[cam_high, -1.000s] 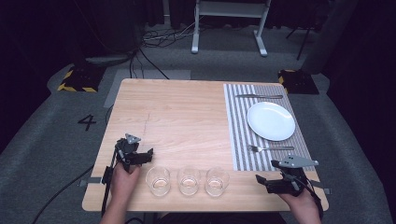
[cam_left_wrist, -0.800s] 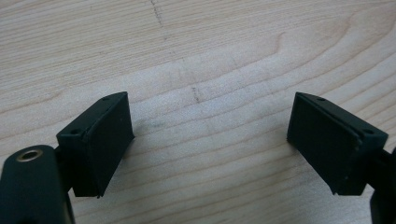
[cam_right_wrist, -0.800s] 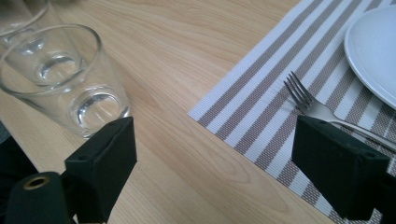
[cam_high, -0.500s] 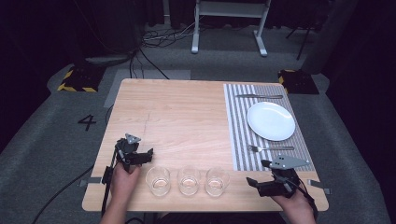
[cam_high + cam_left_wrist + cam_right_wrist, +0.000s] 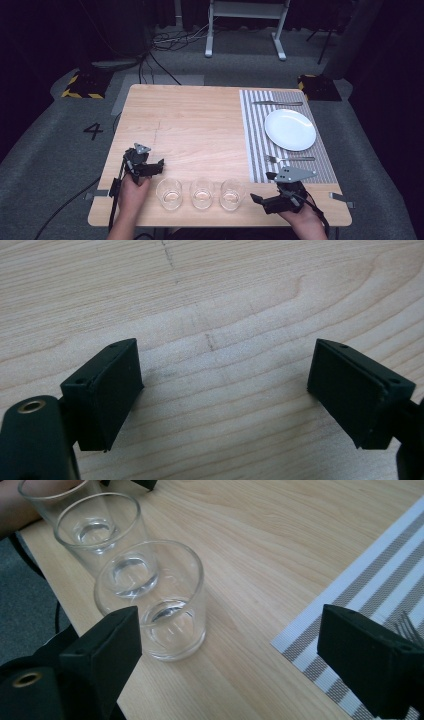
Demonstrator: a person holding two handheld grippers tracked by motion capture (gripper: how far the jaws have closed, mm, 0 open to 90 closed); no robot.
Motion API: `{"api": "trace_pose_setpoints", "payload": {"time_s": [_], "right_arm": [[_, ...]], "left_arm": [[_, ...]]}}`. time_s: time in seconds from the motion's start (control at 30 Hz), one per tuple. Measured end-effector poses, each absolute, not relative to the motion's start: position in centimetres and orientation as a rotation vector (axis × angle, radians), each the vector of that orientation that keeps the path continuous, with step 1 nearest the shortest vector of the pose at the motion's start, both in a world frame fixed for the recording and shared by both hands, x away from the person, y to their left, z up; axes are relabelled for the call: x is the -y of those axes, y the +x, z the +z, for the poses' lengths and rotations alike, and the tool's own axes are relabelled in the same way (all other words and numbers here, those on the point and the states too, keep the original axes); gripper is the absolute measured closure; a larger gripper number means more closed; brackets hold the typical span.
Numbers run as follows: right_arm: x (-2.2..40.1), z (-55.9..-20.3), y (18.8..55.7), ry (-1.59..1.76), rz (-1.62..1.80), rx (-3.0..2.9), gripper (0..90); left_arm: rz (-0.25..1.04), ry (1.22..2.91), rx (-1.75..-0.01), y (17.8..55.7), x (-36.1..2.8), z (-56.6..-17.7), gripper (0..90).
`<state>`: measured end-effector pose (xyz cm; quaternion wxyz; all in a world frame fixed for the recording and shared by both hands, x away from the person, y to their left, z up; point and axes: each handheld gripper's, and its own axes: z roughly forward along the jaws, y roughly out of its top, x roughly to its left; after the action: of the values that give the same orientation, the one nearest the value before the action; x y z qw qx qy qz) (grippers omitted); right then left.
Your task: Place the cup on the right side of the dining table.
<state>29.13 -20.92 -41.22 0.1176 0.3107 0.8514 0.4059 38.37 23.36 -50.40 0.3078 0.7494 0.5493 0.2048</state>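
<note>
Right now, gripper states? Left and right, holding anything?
Left gripper: open, holding nothing, bare table between its fingers.
Right gripper: open, holding nothing, pointed toward the nearest glass.

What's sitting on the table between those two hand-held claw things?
Three empty glasses: left glass, middle glass, right glass, in a row between the left gripper and right gripper, seen in the high view.

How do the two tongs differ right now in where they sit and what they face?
The left tongs sit at the left end of the row of glasses, while the right tongs sit near the front edge just right of the nearest glass. The left tongs face only bare table; the right tongs face the glasses and the striped mat. Both are open and hold nothing.
</note>
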Motion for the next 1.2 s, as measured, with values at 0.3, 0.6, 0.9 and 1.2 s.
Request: {"api": "trace_pose_setpoints", "payload": {"time_s": [0.3,0.6,0.9,1.2], "right_arm": [[18.4,-41.8,29.1,0.840,1.229,-2.562,11.0],[16.3,-42.9,29.5,0.799,1.222,-2.619,9.1],[14.4,-44.4,30.2,0.770,1.193,-2.666,9.1],[13.2,-45.2,30.7,0.732,1.126,-2.697,11.2]], "left_arm": [[0.542,1.981,-1.453,38.4,-23.4,-50.4,14.5],[0.542,1.983,-1.451,38.4,-23.4,-50.4,14.4],[0.542,1.983,-1.451,38.4,-23.4,-50.4,14.5],[0.542,1.983,-1.451,38.4,-23.4,-50.4,14.5]]}}
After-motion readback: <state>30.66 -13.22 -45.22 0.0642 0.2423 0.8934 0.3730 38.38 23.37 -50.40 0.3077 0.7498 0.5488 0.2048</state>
